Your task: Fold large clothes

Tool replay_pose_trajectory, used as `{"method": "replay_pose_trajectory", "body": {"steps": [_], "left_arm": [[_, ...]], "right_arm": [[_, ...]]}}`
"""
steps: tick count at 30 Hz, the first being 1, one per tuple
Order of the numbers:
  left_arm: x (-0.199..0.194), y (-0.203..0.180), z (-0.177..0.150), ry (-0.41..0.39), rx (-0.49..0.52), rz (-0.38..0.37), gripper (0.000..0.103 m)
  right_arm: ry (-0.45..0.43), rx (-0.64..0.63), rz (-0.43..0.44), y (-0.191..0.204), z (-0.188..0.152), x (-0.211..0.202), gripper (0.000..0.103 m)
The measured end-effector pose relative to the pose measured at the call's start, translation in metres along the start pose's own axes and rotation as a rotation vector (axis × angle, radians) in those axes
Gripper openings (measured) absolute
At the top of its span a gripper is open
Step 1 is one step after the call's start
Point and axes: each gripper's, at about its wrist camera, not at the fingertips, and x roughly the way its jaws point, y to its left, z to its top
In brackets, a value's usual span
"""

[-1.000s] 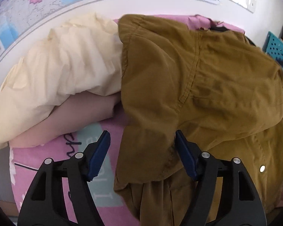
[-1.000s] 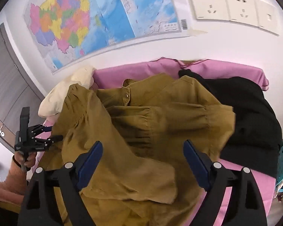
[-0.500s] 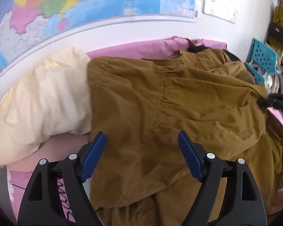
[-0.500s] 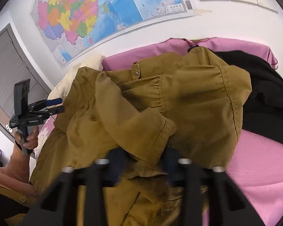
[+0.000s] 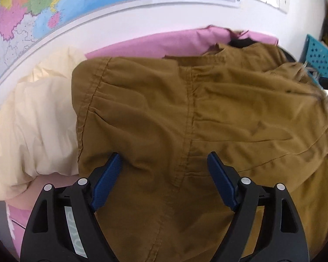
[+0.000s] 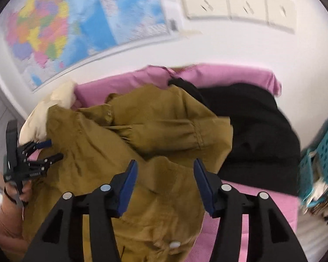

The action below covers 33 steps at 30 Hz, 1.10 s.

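Note:
A large mustard-brown jacket (image 5: 207, 118) lies crumpled on a pink sheet (image 5: 155, 41); it also shows in the right wrist view (image 6: 155, 144). My left gripper (image 5: 164, 170) is open, its blue pads standing over the jacket's seam, holding nothing. It also shows in the right wrist view (image 6: 50, 150) at the jacket's left edge. My right gripper (image 6: 165, 181) is open above a fold of the jacket near a white snap button (image 6: 175, 244).
A cream garment (image 5: 32, 118) lies left of the jacket. A black garment (image 6: 251, 131) lies to its right. A teal perforated basket (image 6: 325, 150) stands at the far right. A map (image 6: 65, 28) and wall sockets (image 6: 236, 4) are on the wall behind.
My right gripper shut on a jacket fold half a second ago and has opened again, letting it drop. My left gripper has moved right, over the jacket.

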Motion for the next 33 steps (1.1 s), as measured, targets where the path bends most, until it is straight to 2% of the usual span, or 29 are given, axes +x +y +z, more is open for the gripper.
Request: {"method": "replay_pose_trajectory", "body": {"steps": [3, 8, 10, 12, 13, 14, 15, 19, 23, 26, 30, 33], "left_arm": [[-0.003, -0.001, -0.002, -0.005, 0.01, 0.004, 0.081], [-0.002, 0.002, -0.001, -0.004, 0.001, 0.011, 0.081], [0.002, 0.001, -0.001, 0.0, -0.001, 0.025, 0.082], [0.005, -0.001, -0.001, 0.003, 0.002, 0.039, 0.083], [0.006, -0.001, -0.001, 0.004, 0.004, 0.043, 0.083], [0.007, -0.001, -0.002, 0.005, 0.001, 0.047, 0.083], [0.007, -0.002, -0.002, 0.006, 0.002, 0.052, 0.083], [0.013, -0.005, -0.003, 0.011, 0.014, 0.074, 0.088], [0.026, -0.01, -0.006, 0.011, 0.036, 0.113, 0.092], [0.026, -0.009, -0.005, 0.016, 0.031, 0.109, 0.092], [0.023, -0.007, -0.004, 0.02, 0.02, 0.099, 0.092], [0.023, -0.003, -0.005, 0.018, -0.005, 0.112, 0.092]], "right_arm": [[-0.032, -0.02, 0.034, -0.003, -0.015, -0.01, 0.074], [-0.035, -0.056, 0.018, -0.004, -0.034, -0.02, 0.075], [-0.024, -0.076, -0.017, -0.003, -0.037, -0.015, 0.065], [-0.012, -0.104, -0.07, 0.001, -0.036, -0.009, 0.038], [-0.014, -0.119, -0.088, 0.003, -0.035, -0.007, 0.034], [-0.025, -0.13, -0.1, 0.006, -0.033, -0.007, 0.026], [-0.046, -0.145, -0.121, 0.009, -0.031, -0.008, 0.01], [-0.08, -0.177, -0.17, 0.014, -0.02, -0.007, 0.009], [-0.045, -0.17, -0.195, 0.005, -0.02, 0.014, 0.009], [-0.036, -0.167, -0.193, 0.003, -0.022, 0.018, 0.01], [-0.105, -0.157, -0.17, 0.006, -0.017, 0.002, 0.007], [-0.159, -0.197, -0.196, 0.016, -0.01, -0.004, 0.005]]}}
